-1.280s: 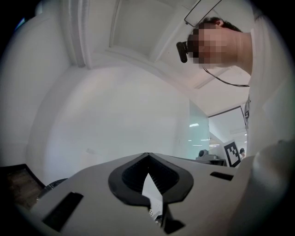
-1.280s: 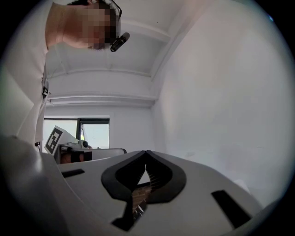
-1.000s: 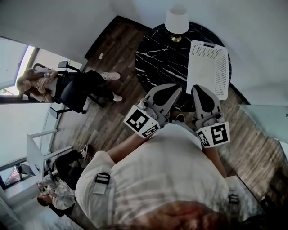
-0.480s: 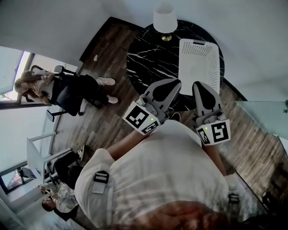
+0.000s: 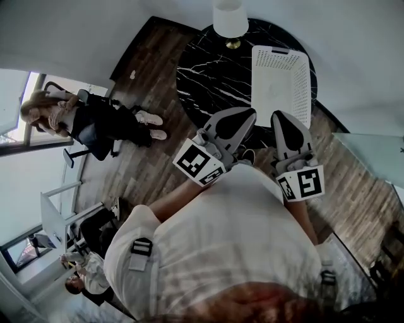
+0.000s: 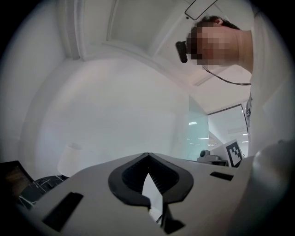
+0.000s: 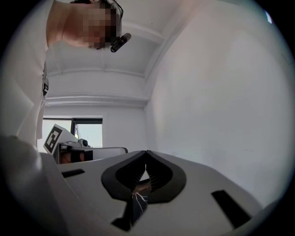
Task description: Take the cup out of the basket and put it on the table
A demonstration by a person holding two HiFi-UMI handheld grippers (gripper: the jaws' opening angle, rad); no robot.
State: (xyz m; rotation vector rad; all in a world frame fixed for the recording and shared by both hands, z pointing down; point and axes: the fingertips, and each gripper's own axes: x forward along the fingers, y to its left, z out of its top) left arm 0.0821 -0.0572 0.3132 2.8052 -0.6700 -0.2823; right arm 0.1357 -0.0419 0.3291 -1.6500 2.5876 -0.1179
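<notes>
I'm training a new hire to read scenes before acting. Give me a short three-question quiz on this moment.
1. True or false: the left claw and the right claw are both shut and hold nothing.
2. What does the white basket stand on? A) the wooden floor B) the black marble table C) a chair
3. Fill in: at the table's far edge, left of the basket, stands a white ____.

Key: 1 true. 2 B. 3 lamp.
</notes>
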